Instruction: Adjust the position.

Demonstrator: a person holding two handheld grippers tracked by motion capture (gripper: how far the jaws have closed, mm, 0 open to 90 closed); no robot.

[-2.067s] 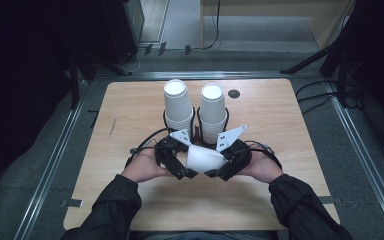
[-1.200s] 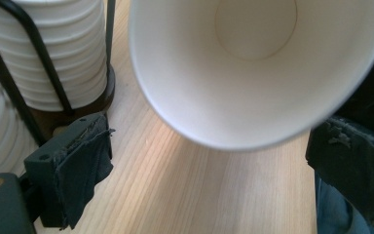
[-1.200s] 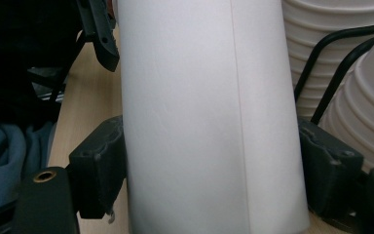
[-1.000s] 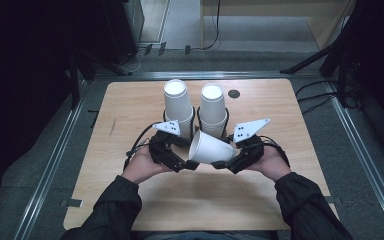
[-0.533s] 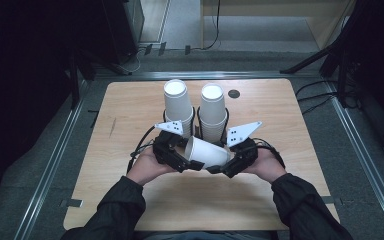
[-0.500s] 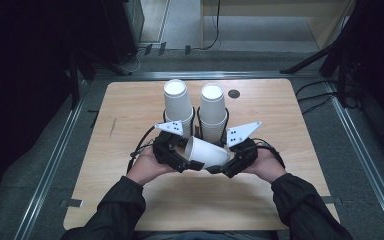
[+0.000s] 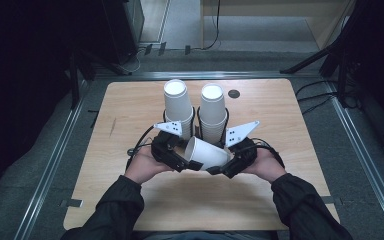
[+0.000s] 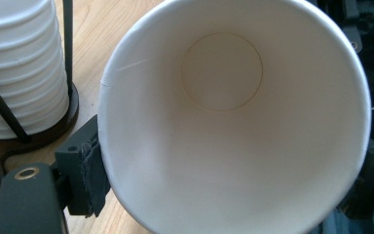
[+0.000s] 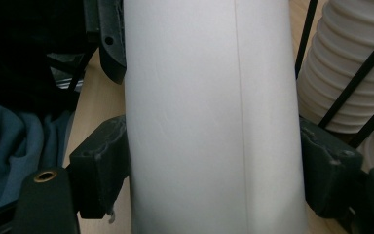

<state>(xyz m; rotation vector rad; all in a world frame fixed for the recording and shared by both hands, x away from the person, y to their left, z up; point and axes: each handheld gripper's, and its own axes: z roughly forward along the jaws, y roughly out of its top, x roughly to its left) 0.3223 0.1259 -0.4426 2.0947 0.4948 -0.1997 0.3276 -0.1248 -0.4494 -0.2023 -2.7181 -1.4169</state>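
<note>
Overhead, a white cup (image 7: 207,153) lying on its side above the table (image 7: 130,110), caught between left gripper (image 7: 172,155) and right gripper (image 7: 230,165), just in front of two cup stacks (image 7: 195,112) in black wire racks. Closer in, from the left gripper view, straight down the open mouth to the round base (one pad (image 8: 90,170) against the rim; grip there hard to tell). From the right gripper view, both pads (image 9: 100,165) pressed to the cup's seamed wall, jaws clamped on it.

cup stacks (image 7: 176,107): 2 | loose cup (image 7: 206,153): 1 | claws (image 7: 176,156): 2
</note>
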